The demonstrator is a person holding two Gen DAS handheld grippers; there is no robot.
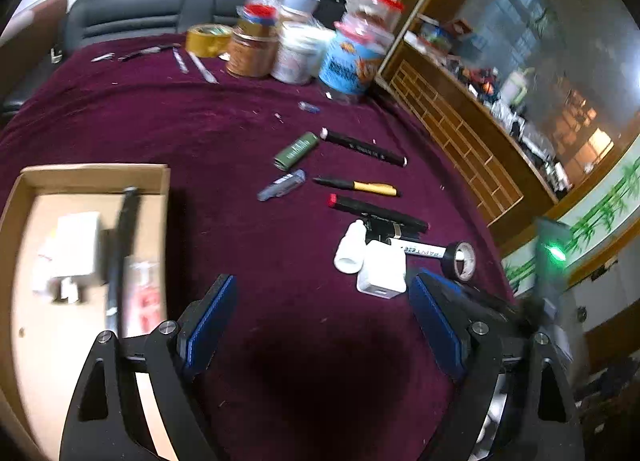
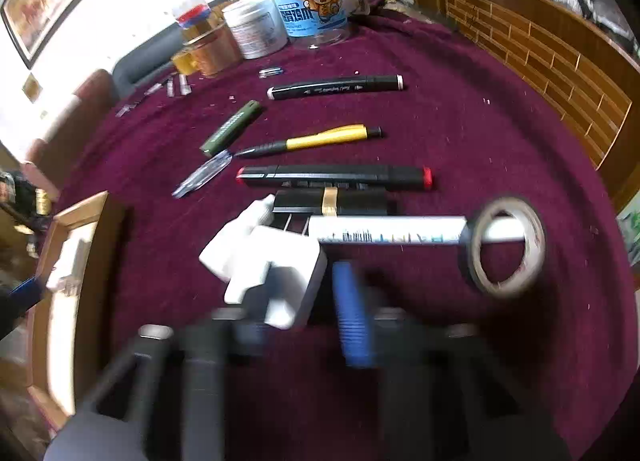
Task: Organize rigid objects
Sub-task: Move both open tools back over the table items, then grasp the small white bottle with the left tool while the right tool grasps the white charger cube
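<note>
My left gripper [image 1: 322,297] is open and empty above the maroon cloth, beside a cardboard box [image 1: 96,175] that holds a white adapter [image 1: 76,253] and a black marker [image 1: 122,245]. My right gripper [image 2: 298,301] is blurred; its fingers stand on either side of a white charger [image 2: 280,273], which also shows in the left wrist view [image 1: 382,271]. Whether they press it I cannot tell. Near it lie a white bottle [image 1: 351,247], a white marker [image 2: 384,229], a black tape roll [image 2: 506,247], a red-capped marker [image 2: 334,175] and a yellow pen [image 2: 320,139].
A black marker [image 2: 336,87], a green lighter [image 2: 232,127] and a clear blue pen [image 2: 204,175] lie farther out. Jars [image 2: 308,9] and yellow tape [image 1: 208,39] stand at the back. A wooden cabinet [image 1: 460,133] runs along the right.
</note>
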